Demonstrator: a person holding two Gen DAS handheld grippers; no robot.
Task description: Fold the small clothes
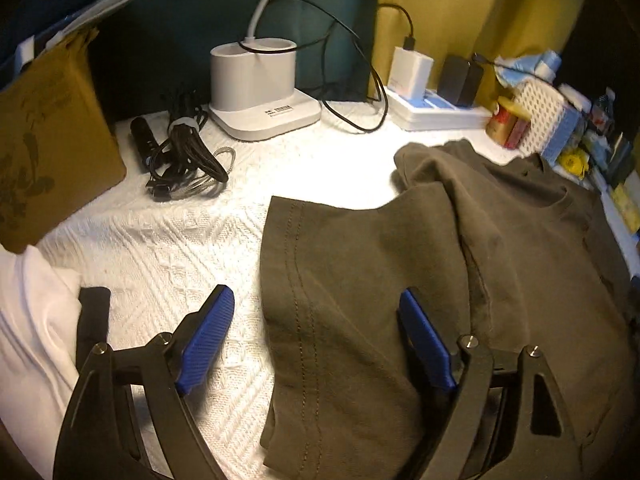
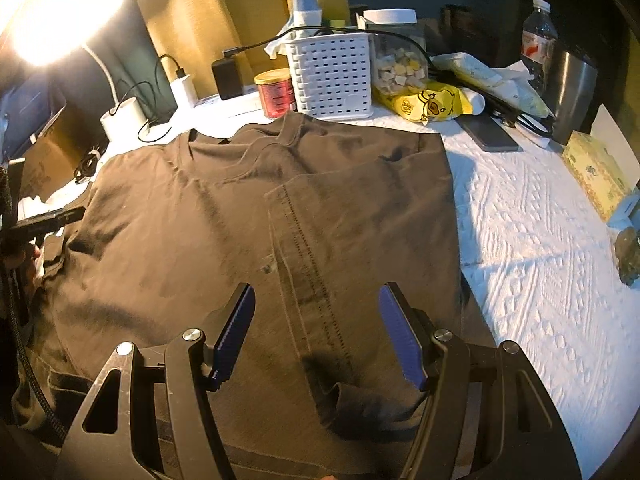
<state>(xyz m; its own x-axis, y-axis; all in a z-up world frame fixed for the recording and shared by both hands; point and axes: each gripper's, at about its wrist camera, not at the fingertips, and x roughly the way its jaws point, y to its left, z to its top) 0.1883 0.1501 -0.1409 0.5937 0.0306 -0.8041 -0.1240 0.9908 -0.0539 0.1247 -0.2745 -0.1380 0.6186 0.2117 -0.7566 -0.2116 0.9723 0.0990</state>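
A dark olive-brown T-shirt (image 1: 460,280) lies spread on a white textured cover (image 1: 168,248), partly folded, with 1 stitched hem edge turned over on top of the body. In the left wrist view the left gripper (image 1: 316,312) has its jaws spread wide, with nothing pinched; that hem edge, with its double row of stitching, runs up between the 2 blue pads, nearer the right-hand pad, and bare white cover shows beside the left-hand pad. Whether the pads touch the cloth cannot be told. Ahead of these jaws stand a white lamp base (image 1: 260,88) and a bundle of black cables (image 1: 188,160), with a power strip (image 1: 436,108) further to the right. In the right wrist view the right gripper (image 2: 316,312) also has its jaws spread, holding nothing; the stitched hem runs up between the pads, and a small rumpled fold of cloth sits low between the jaws. Straight ahead of them, past the shirt's collar, stand a white plastic basket (image 2: 332,76) and a red tin (image 2: 276,94); bare white cover lies to the right of the right-hand pad.
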